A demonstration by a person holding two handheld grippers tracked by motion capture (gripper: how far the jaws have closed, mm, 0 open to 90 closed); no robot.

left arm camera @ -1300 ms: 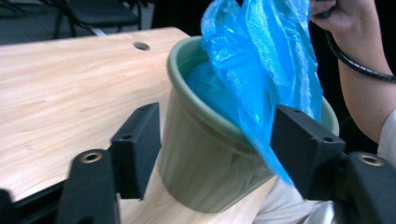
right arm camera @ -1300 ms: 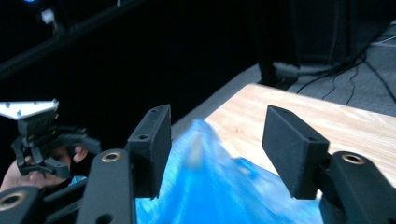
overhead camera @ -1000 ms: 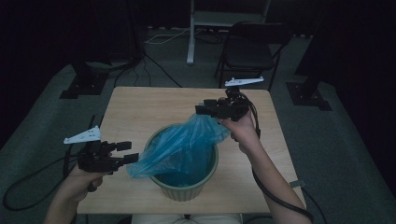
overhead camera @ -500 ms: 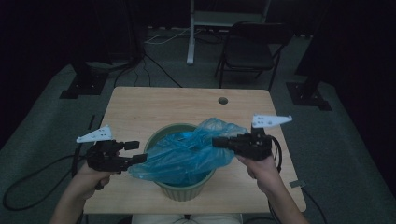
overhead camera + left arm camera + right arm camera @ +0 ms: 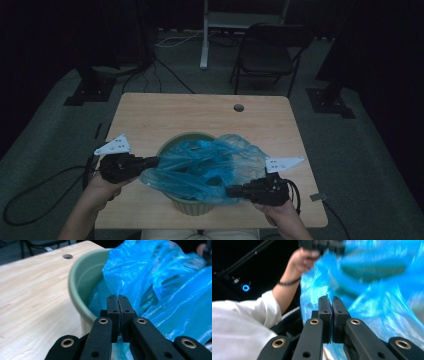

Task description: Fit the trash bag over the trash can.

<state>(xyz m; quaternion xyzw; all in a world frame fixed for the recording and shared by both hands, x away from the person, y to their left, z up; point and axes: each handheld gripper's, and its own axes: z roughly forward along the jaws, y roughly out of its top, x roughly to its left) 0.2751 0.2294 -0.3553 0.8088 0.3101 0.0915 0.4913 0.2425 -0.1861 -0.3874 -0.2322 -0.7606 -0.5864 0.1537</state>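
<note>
A pale green round bin [image 5: 184, 141] stands on the wooden table [image 5: 175, 112] near its front edge. A blue plastic bag [image 5: 210, 165] is spread over and into the bin. My left gripper [image 5: 155, 161] is at the bin's left side, shut on the bag's edge [image 5: 112, 287]. At the front right of the bin my right gripper [image 5: 231, 191] is shut on the opposite edge of the bag [image 5: 372, 305]. The green bin's rim [image 5: 75, 290] curves past the left jaws. In the right gripper view the person's other hand [image 5: 304, 257] appears beyond the bag.
A round cable hole [image 5: 238, 107] sits near the table's far edge. Behind the table stand a dark folding chair [image 5: 270, 55] and a white stand [image 5: 205, 30]. Cables [image 5: 30, 200] trail on the floor at the left.
My right gripper has swung from the bin's far right side down to its front right, pulling the bag's edge with it. The left gripper has stayed at the bin's left.
</note>
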